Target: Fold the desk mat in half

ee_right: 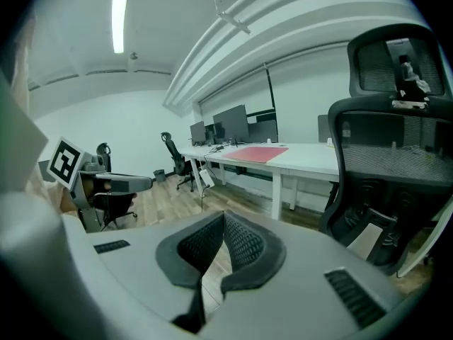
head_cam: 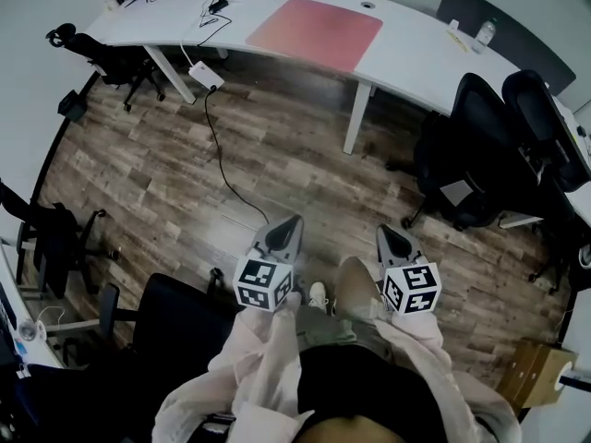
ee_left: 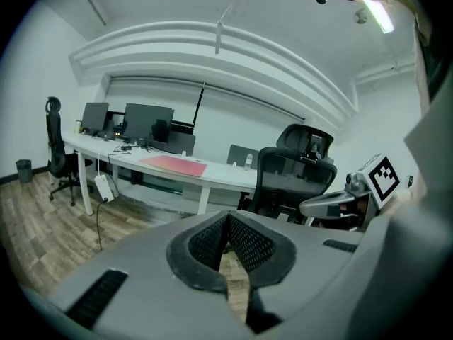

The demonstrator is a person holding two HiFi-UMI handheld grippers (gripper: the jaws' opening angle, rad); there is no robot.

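At the waist, left gripper (head_cam: 292,223): jaws pressed together, empty.
Right gripper (head_cam: 386,235): jaws together too, empty.
Desk mat (head_cam: 316,32): pink, flat on white desk (head_cam: 417,52), well apart from both grippers.
Handling, judged: light, limp, may slide; pinch two corners of one short edge.

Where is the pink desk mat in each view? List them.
Head view: desk mat at top centre, flat on the white desk.
Left gripper view: desk mat left of centre, in the distance.
Right gripper view: desk mat just right of centre, in the distance.
Shared landmark: the white desk.
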